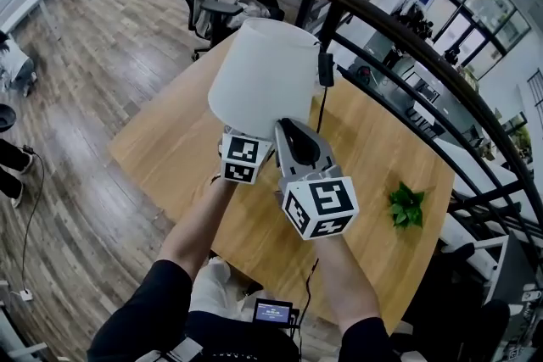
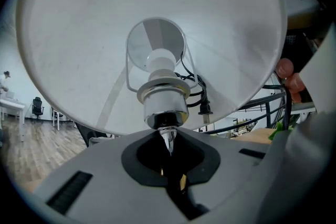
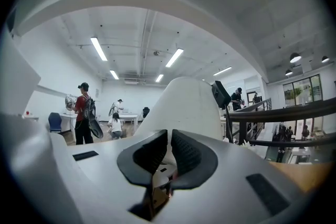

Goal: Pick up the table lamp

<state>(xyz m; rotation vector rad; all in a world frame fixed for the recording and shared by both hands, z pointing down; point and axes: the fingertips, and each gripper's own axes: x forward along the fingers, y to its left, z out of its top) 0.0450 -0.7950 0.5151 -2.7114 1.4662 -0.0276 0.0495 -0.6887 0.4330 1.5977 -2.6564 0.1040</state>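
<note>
Left gripper view: lamp [image 2: 163,105] is pinched below its socket by left claw [image 2: 169,157], axis upright, shade [image 2: 73,34] overhead; right claw [image 3: 169,155] is clamped on it alongside.

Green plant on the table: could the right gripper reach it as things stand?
Probably not yet: the right gripper looks shut on the shade of the table lamp, and the left gripper is shut on its stem. The plant itself lies unobstructed on the table.

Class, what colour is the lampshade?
The lampshade is white, best seen in the head view.
</note>
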